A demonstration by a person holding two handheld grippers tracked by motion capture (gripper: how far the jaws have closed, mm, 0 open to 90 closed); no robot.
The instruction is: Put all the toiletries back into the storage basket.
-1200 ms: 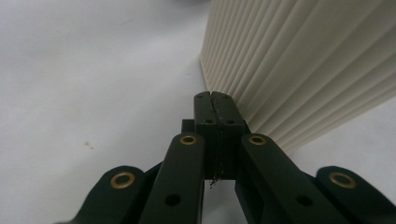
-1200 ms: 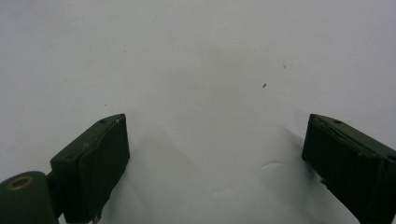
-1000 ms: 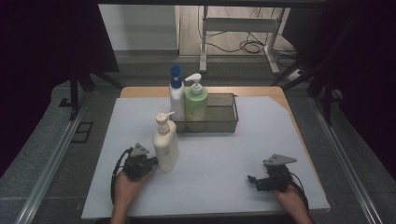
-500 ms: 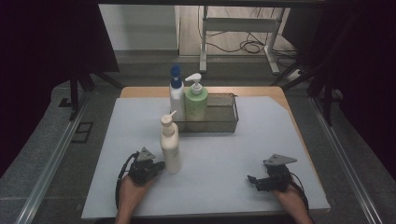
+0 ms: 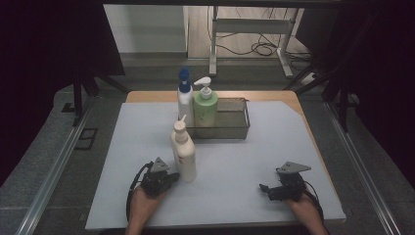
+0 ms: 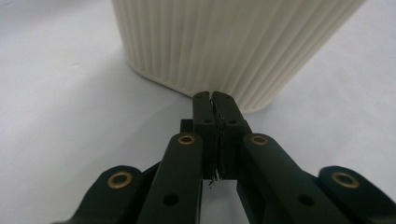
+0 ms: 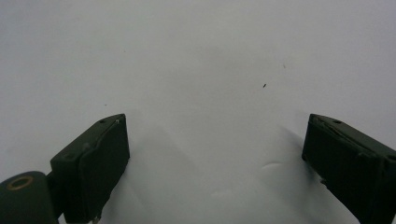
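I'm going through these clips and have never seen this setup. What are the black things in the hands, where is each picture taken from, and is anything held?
A person holds a two-jaw gripper in each hand. The high view looks down on the white table. The other two views come from cameras riding on the grippers. The left gripper is shut on nothing, its tips at the base of a cream ribbed bottle standing upright. The right gripper is open over bare table. Farther back, a wire basket holds a green pump bottle; a blue-capped white bottle stands at the green one's left.
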